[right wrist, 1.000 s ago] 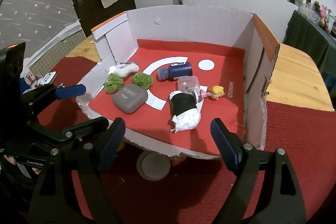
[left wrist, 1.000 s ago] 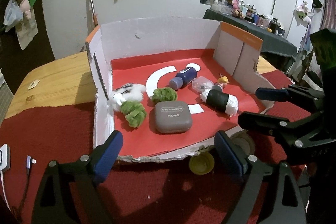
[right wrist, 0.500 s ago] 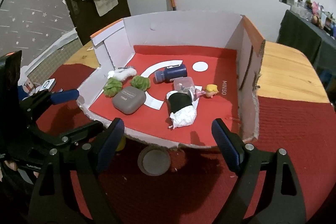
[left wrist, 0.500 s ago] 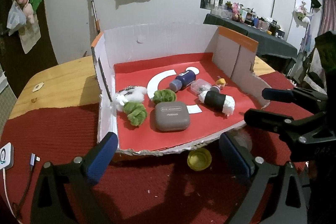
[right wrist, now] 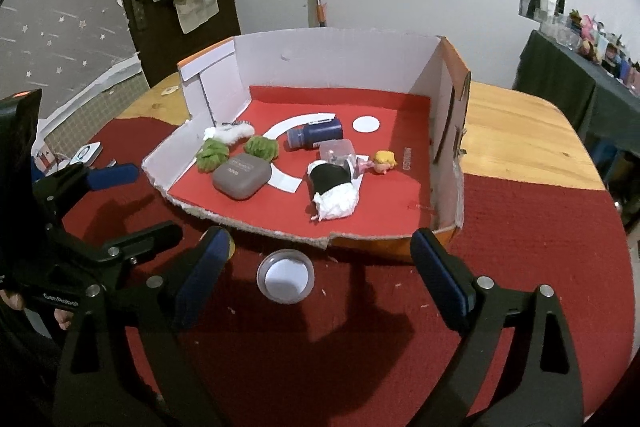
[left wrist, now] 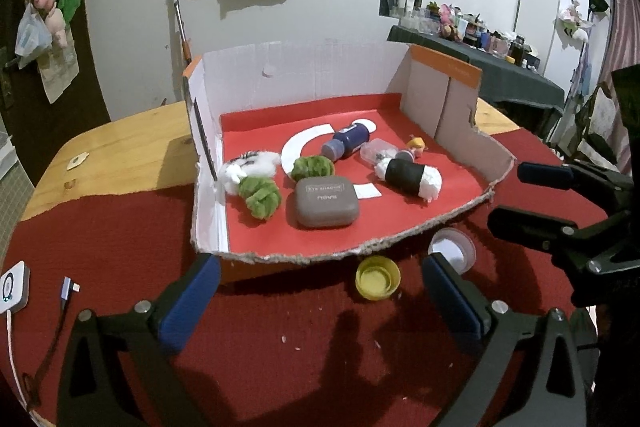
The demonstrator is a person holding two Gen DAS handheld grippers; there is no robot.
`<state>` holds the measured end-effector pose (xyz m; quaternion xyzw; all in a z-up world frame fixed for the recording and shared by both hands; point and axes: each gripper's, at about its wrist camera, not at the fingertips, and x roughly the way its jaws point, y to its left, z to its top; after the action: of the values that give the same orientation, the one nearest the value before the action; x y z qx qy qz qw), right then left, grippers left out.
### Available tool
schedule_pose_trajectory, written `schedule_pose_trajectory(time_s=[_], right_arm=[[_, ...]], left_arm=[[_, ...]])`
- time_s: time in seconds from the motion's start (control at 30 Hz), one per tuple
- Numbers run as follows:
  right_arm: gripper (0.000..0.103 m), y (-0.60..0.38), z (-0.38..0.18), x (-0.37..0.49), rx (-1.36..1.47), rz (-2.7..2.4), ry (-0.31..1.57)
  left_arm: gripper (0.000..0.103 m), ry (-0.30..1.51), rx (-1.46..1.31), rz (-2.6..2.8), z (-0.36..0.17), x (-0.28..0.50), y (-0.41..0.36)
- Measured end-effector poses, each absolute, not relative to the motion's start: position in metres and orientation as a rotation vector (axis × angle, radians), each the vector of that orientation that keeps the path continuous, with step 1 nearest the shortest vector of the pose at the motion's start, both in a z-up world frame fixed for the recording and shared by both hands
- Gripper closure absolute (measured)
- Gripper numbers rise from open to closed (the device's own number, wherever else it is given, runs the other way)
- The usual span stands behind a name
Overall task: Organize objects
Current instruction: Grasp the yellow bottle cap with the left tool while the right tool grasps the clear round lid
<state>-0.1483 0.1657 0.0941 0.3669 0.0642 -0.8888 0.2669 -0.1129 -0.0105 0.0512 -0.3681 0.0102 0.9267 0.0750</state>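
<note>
Ahead of the left gripper (left wrist: 320, 301), bare dark-red cloth (left wrist: 280, 339) lies open up to the torn front edge of the cardboard box (left wrist: 340, 257). A yellow plastic cap (left wrist: 377, 277) sits just past its right finger, a clear round lid (right wrist: 285, 276) ahead of the right gripper (right wrist: 324, 277). Box walls (right wrist: 448, 131) close three sides.

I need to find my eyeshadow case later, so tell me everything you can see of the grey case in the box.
The grey case is a rounded-corner rectangular compact, matte and plastic-looking, with small pale lettering on its lid. It is closed and lies flat on the red floor of the cardboard box, near the torn front edge. A green fuzzy ball sits just behind it, seemingly touching; neither claw is near it.
</note>
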Motion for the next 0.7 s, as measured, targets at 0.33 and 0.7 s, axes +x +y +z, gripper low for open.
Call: schedule_pose_trajectory(time_s=[0.33,0.7], right_arm=[[0.01,0.169,0.079,-0.143,1.031,-2.387,0.169],[0.02,0.159,0.059,-0.14,1.066,-2.342,0.22]], left_arm=[[0.0,0.05,-1.139,2.754,0.038,-0.106,-0.008],[0.01,0.055,-1.17,2.712,0.028,-0.108,-0.002]])
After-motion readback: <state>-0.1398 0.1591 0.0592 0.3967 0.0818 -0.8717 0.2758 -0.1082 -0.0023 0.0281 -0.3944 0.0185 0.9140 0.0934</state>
